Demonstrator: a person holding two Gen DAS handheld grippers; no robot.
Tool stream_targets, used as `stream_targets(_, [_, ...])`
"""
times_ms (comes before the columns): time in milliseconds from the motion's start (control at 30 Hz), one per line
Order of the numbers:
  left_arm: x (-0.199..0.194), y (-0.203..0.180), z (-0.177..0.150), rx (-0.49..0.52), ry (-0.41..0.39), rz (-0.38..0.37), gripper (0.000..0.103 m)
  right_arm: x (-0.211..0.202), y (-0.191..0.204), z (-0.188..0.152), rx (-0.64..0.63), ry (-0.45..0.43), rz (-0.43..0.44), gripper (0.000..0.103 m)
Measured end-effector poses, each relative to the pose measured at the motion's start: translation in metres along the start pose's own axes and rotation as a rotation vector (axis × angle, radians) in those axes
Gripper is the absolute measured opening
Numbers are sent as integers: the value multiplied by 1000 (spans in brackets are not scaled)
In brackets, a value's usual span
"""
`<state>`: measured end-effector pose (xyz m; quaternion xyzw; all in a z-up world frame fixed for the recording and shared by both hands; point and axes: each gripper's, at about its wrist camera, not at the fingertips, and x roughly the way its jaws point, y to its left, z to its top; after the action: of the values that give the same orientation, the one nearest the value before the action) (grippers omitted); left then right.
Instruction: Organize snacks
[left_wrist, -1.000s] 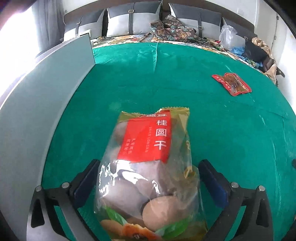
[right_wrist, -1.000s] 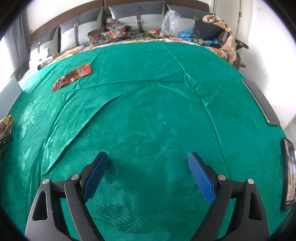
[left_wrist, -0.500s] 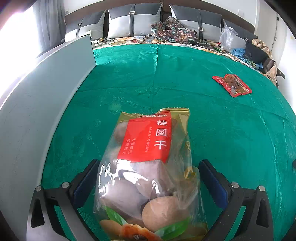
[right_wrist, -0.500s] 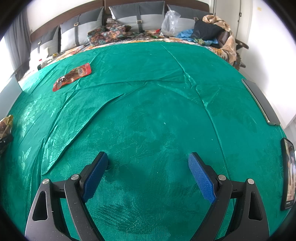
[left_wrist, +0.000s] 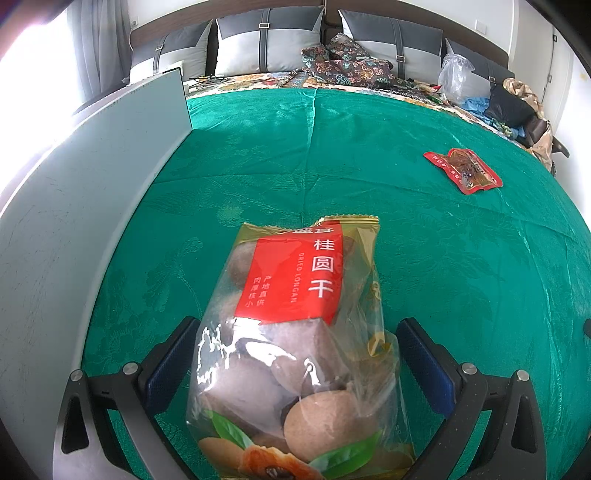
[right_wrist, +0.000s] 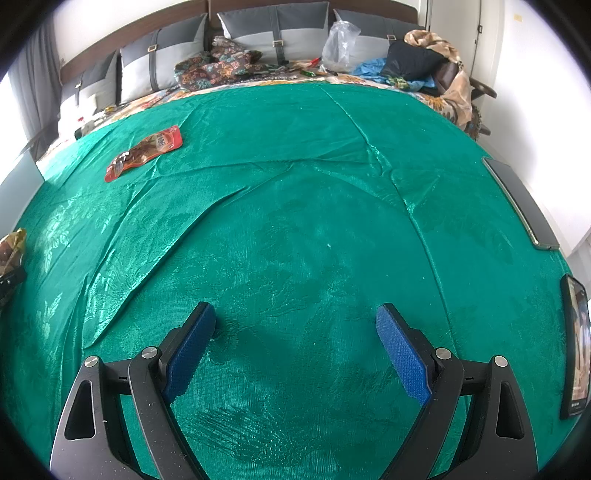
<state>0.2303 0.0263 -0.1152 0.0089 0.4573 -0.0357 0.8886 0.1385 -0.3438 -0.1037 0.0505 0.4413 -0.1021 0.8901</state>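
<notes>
My left gripper (left_wrist: 295, 354) stands spread wide, the dried longan bag (left_wrist: 295, 332) lying between its pads on the green cloth (left_wrist: 443, 277), long axis toward twelve o'clock. My right gripper (right_wrist: 295, 347) gapes, nothing between its jaws.

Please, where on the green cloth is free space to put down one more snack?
Bare cloth lies before the right claw, between the red packet and the phones. Crowded: the left claw straddles the longan bag beside the grey panel.
</notes>
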Motion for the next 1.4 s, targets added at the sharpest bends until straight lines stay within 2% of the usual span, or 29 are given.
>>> stream_targets(800, [0,1,0,-2,-1,0,103,3,9,2,-23,18,12,92])
stream_targets(867, [0,1,0,-2,-2,0,103,5,15,17,-12,53,31,92])
stream_targets(933, [0,1,0,-2,-2,-1,103,2,28,36,13,36,102,92])
stream_targets(1000, [0,1,0,-1,-2,0,103,4,54,63,6,25,187,92])
stream_targets(1067, [0,1,0,-2,-2,0,103,18,85,96,17,58,280,92])
stream_targets(1133, [0,1,0,-2,-2,0,103,36,112,128,65,67,316,92])
stream_targets(1200, [0,1,0,-2,-3,-1,103,62,142,159,48,95,304,92])
stream_targets(1300, [0,1,0,-2,-3,0,103,97,177,188,-17,141,235,89])
stream_targets(1400, [0,1,0,-2,-3,-1,103,119,198,205,-73,102,169,89])
